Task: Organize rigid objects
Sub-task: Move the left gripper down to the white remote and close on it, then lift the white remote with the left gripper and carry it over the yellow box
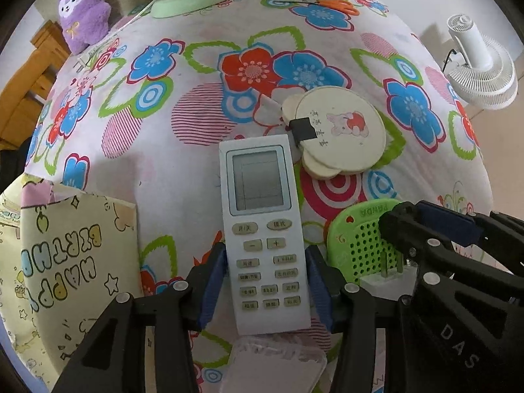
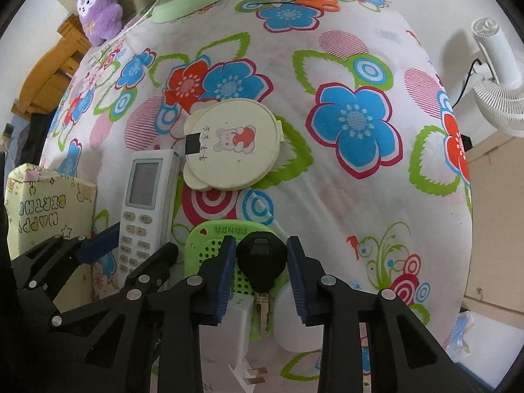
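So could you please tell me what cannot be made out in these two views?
- Left wrist view: clear plastic piece, cut off by the bottom edge.
- Right wrist view: blade of the black-headed key, half hidden between white blocks.
- Both views: button labels on the white remote control, too small.

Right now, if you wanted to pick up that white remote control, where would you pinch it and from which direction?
Probably from straight above, across its narrow width near the button end. The remote control lies flat, face up, long and slim with straight parallel edges, so both fingers get flat sides. The left gripper already straddles it there.
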